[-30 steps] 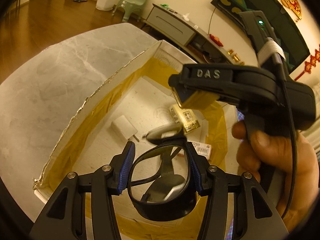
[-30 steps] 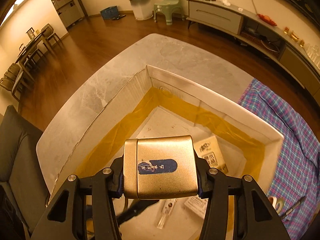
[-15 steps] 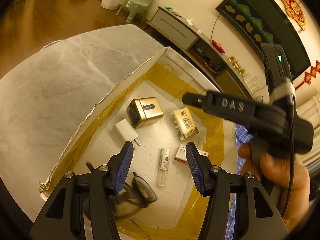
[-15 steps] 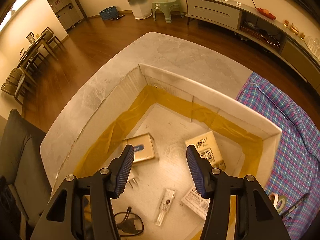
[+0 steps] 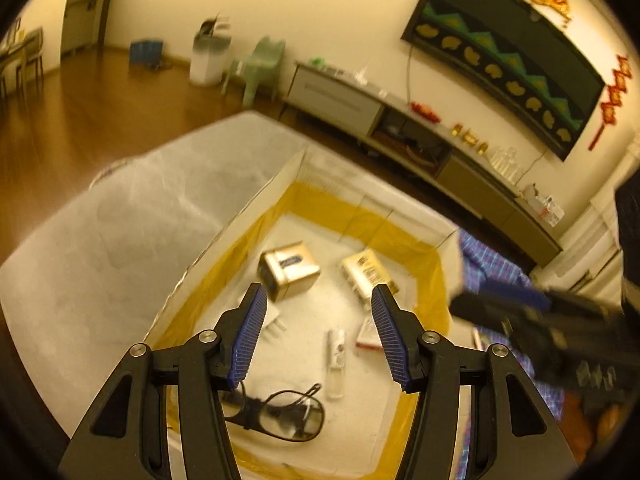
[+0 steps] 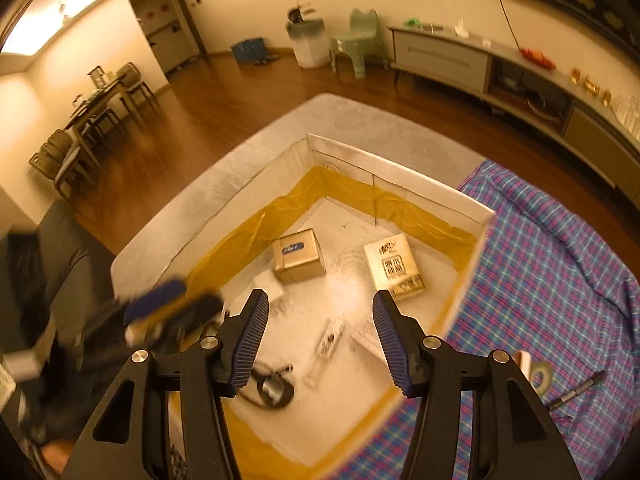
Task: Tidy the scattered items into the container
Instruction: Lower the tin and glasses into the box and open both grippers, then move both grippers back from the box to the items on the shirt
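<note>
The container, a white box point(image 5: 256, 200) lined with yellow tape, stands on the marble table. My left gripper point(image 5: 318, 312) hangs open and empty above it. In the box lie black glasses point(image 5: 280, 414), a gold tin point(image 5: 289, 276), a cream packet point(image 5: 366, 276), a clear tube point(image 5: 336, 360) and a white charger point(image 5: 272, 320). My right gripper point(image 6: 320, 320) is also open and empty over the box point(image 6: 400, 176), with the gold tin point(image 6: 298, 256) and glasses point(image 6: 272, 390) below it. On the plaid cloth outside the box rest a tape roll point(image 6: 538, 372) and a pen point(image 6: 576, 390).
The plaid cloth point(image 6: 540, 260) covers the table to the right of the box. The left gripper shows blurred at the left of the right wrist view point(image 6: 188, 298). Bare marble table point(image 5: 120, 240) lies left of the box. A dark sofa point(image 6: 60, 248) stands close by.
The left gripper let go of the glasses and the right let go of the gold tin; both things now lie in the box. Both grippers rose, and the right one swung away to the right.
</note>
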Tool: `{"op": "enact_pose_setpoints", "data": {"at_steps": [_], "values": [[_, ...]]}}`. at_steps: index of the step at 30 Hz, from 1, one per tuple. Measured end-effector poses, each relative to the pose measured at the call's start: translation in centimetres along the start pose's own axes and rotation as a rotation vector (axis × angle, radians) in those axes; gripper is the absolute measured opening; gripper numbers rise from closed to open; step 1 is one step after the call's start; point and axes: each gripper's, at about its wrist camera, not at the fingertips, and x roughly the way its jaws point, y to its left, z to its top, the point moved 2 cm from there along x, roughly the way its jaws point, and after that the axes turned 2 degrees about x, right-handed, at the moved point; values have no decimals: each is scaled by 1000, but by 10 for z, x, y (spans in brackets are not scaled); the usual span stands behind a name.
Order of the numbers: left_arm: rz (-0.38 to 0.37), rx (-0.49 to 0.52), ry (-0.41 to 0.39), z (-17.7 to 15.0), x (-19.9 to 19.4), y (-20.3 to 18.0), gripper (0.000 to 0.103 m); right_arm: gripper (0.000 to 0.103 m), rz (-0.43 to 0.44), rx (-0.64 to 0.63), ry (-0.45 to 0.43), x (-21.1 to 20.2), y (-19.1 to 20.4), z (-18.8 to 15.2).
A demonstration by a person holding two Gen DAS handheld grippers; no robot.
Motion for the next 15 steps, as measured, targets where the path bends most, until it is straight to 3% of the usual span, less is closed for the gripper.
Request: {"op": "enact_pose_setpoints", "data": {"at_steps": [8,12,15], "values": [[-22,152,-152,-1,-28,-44,58,56,15,56,-123,-62,-26,-57],[-112,239,-208,-6,-38,-82,58,56,2,98,-179,-88,-48,-81],[-196,290,-207,-15,-41,-110,58,56,-43,152,-235,-108,-72,-102]]}}
